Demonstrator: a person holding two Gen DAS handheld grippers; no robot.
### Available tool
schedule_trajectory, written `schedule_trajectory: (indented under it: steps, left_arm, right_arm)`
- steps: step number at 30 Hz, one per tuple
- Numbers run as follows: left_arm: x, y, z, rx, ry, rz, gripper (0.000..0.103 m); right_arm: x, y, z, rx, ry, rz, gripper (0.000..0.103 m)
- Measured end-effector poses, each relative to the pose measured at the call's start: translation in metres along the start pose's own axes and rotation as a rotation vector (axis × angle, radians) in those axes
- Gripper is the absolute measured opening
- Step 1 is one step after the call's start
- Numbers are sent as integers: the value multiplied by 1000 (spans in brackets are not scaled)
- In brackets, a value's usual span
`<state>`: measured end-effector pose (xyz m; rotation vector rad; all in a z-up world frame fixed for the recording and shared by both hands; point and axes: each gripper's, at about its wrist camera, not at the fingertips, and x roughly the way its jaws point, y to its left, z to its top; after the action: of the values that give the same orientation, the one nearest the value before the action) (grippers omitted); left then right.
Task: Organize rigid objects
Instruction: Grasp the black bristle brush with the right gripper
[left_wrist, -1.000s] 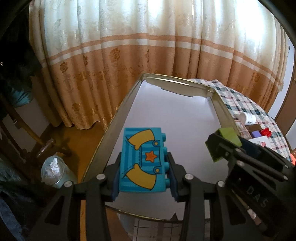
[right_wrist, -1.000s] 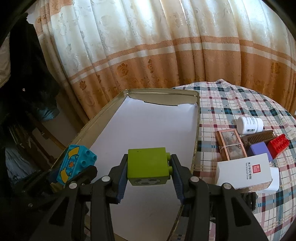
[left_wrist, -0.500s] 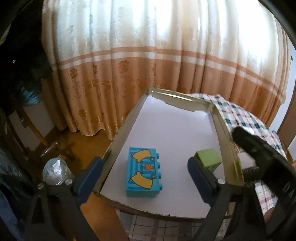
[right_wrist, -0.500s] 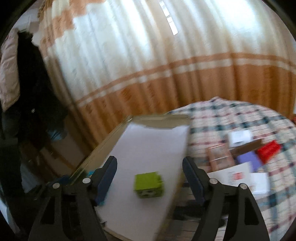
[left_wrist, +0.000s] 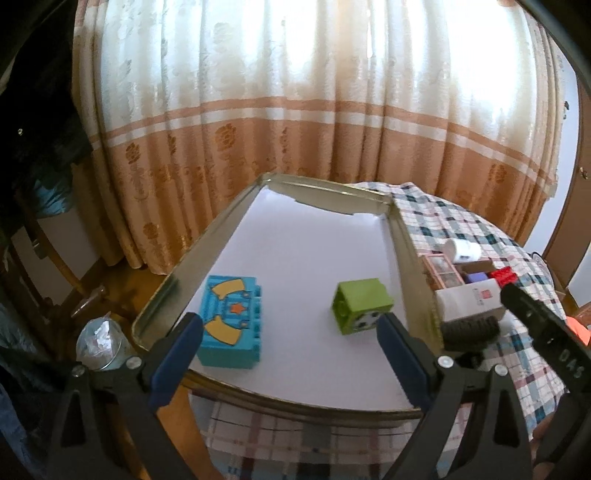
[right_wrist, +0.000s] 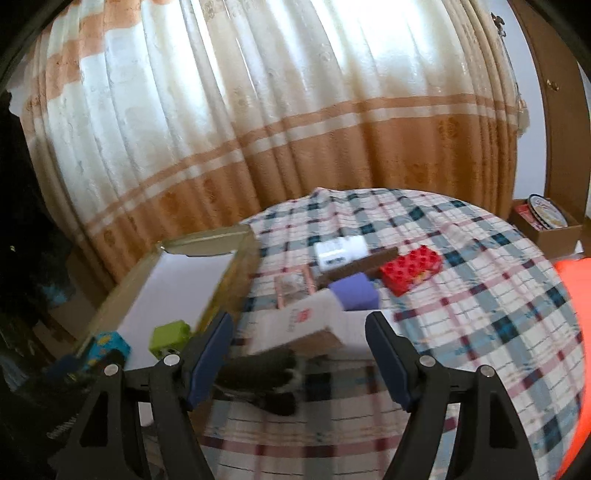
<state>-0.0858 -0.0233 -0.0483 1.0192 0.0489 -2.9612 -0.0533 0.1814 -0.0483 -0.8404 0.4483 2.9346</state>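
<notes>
- Left hand-held gripper (left_wrist: 290, 334): jaws spread wide after just opening, nothing between the pads, poised over the near edge of the tray (left_wrist: 218, 230).
- Right hand-held gripper (right_wrist: 297, 338): jaws apart too, also just opened, gripping nothing, off the tray's right side above the checked cloth (right_wrist: 480, 295); view blurred.
- Blue brick (left_wrist: 231, 321): lying flat on the tray's white liner, near-left corner, star-and-yellow print facing up, studs toward the tray's middle, free of both pads.
- Green brick (left_wrist: 360, 304): also on the liner, near the tray's right wall, well apart from the blue brick, tipped on its side with the hollow underside facing the blue brick.
- Rest of the tray liner bare out to the far wall.
- Just right of the tray, on the surface under the cloth: white box (right_wrist: 295, 325) with a red mark, resting partly on a dark brush-like thing (right_wrist: 258, 369) too blurred to name.
- Farther right of the tray: pink-framed case (left_wrist: 441, 271), white bottle (right_wrist: 340, 253) on its side, brown stick (right_wrist: 364, 264), purple block (right_wrist: 354, 293), red brick (right_wrist: 412, 269), all close together.
- Beyond the tray: cream and orange curtain (left_wrist: 314, 110).
- Left of the tray, down on the floor: clear jar (left_wrist: 98, 341).
</notes>
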Motion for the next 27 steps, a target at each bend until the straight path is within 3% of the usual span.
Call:
schedule_trajectory:
  steps: [8,17,24,27]
  left_arm:
    - [-9,-14,-1,26,-6,-39,96]
    - [-19,-15,-1,23,6,-58,96]
    - [-18,-16,-2,17,15,-50,96]
    - [-19,-17,-4,19,16,-52,96]
  right_arm:
    - [3,-14,-7,35,74,1,76]
    - [22,3,-19,0,204,106,76]
    - [49,5,-23,65,309,174,76]
    - [52,8,-23,62,317,183,76]
